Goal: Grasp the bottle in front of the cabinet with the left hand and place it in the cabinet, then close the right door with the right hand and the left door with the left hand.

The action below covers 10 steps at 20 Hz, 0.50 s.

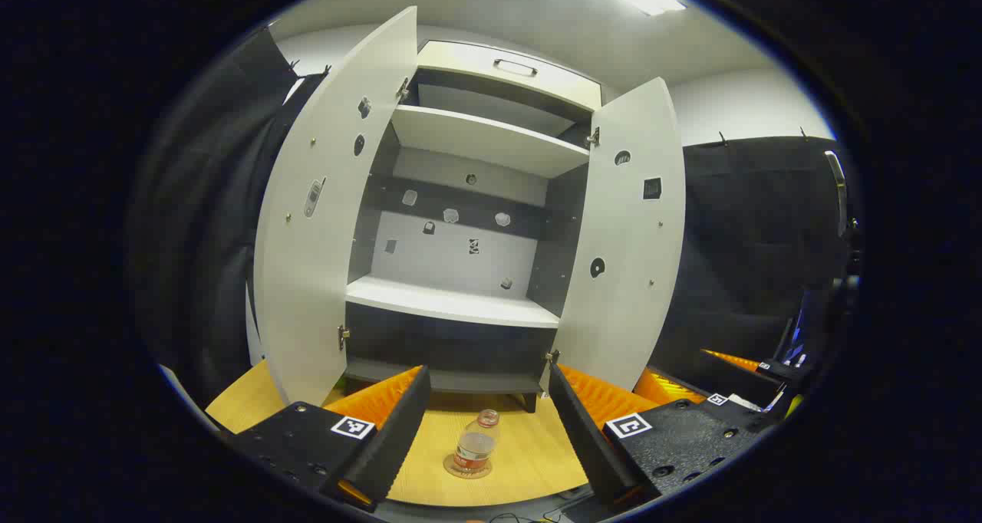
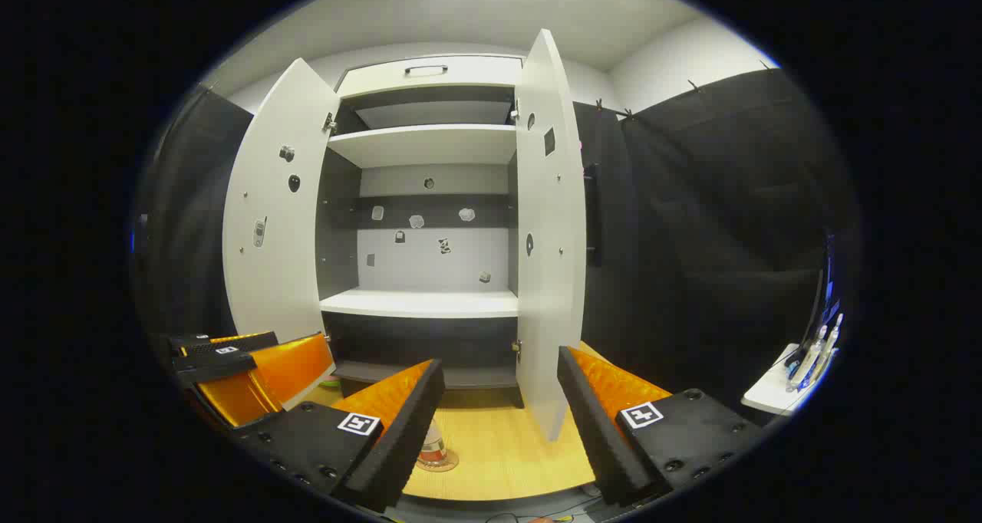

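A small clear bottle [image 1: 477, 448] with a red label stands upright on a round coaster on the wooden table, in front of the white cabinet [image 1: 453, 302]. Both cabinet doors stand wide open: the left door [image 1: 322, 224] and the right door [image 1: 623, 254]. My left gripper [image 1: 485, 423] is open, held back from the bottle, which shows between its fingers. In the right gripper view the bottle [image 2: 433, 448] peeks out beside the left finger, and my right gripper [image 2: 499, 423] is open, with the right door [image 2: 546, 231] ahead. The left gripper [image 2: 230, 366] shows at the lower left.
The cabinet has a middle shelf [image 1: 449, 302], an upper shelf [image 1: 483, 136] and a top drawer with a handle [image 1: 514, 67]. Black cloth hangs on both sides. The right gripper [image 1: 736, 389] shows at the lower right of the left gripper view. A small white stand [image 2: 790, 381] with items sits far right.
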{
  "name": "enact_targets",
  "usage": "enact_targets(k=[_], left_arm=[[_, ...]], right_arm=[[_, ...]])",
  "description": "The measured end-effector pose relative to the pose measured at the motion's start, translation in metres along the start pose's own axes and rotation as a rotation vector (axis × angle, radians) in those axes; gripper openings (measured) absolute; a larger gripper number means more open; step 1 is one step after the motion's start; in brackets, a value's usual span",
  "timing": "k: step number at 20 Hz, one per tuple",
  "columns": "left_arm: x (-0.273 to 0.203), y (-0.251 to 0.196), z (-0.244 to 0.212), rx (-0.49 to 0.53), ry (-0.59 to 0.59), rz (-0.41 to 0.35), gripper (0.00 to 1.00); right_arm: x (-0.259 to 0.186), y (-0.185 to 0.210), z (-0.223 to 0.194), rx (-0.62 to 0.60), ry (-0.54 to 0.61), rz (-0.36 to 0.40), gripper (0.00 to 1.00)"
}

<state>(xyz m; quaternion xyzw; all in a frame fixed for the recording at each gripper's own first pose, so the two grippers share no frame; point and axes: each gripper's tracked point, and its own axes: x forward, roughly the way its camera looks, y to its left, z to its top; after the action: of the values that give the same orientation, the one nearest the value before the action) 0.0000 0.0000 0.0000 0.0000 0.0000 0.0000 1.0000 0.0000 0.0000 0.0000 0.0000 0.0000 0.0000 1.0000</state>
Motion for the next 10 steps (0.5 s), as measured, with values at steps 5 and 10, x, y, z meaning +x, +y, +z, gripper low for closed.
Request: enact_targets(k=[5, 10], left_arm=[[-0.006, 0.003, 0.005, 0.018, -0.002, 0.004, 0.94], [-0.011, 0.003, 0.008, 0.025, -0.007, 0.007, 0.94]], right_arm=[[-0.004, 0.010, 0.006, -0.033, -0.006, 0.002, 0.98], [-0.008, 0.015, 0.009, -0.049, -0.016, 0.014, 0.98]])
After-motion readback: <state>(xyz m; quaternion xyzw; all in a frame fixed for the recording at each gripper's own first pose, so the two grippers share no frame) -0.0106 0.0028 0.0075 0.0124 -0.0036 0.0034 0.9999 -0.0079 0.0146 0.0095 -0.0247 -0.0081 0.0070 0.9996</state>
